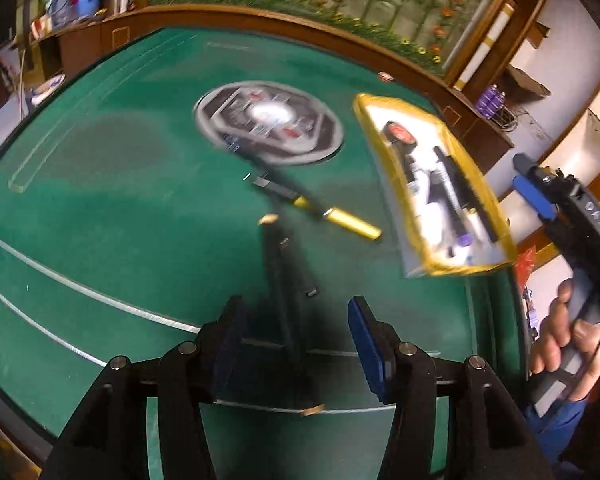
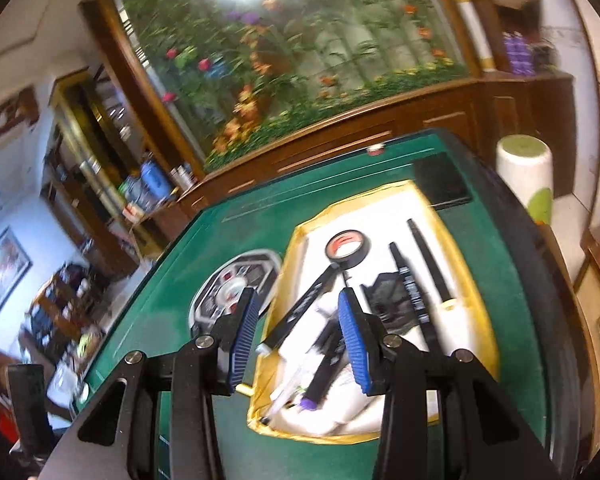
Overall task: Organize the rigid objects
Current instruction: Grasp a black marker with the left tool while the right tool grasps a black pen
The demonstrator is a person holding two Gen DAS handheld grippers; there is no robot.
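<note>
A yellow-rimmed white tray [image 1: 384, 128] [image 2: 476, 320] sits on the green table and holds a tape roll [image 2: 347, 249], several black pens and sticks [image 2: 432, 264] and a dark clip. On the felt lie a black stick with tan tips [image 1: 282, 280] and a black-and-yellow pen [image 1: 324, 212]. My left gripper [image 1: 296, 340] is open just above the black stick, its fingers either side of it. My right gripper [image 2: 296, 340] is open and empty above the tray's near left part; it also shows in the left wrist view [image 1: 540, 188], held by a hand.
A round grey and black panel [image 1: 268, 124] [image 2: 236, 284] is set in the middle of the table. A black flat pad [image 2: 440, 180] lies beyond the tray. A wooden wall ledge borders the far edge. A white and green stool [image 2: 526, 176] stands at the right.
</note>
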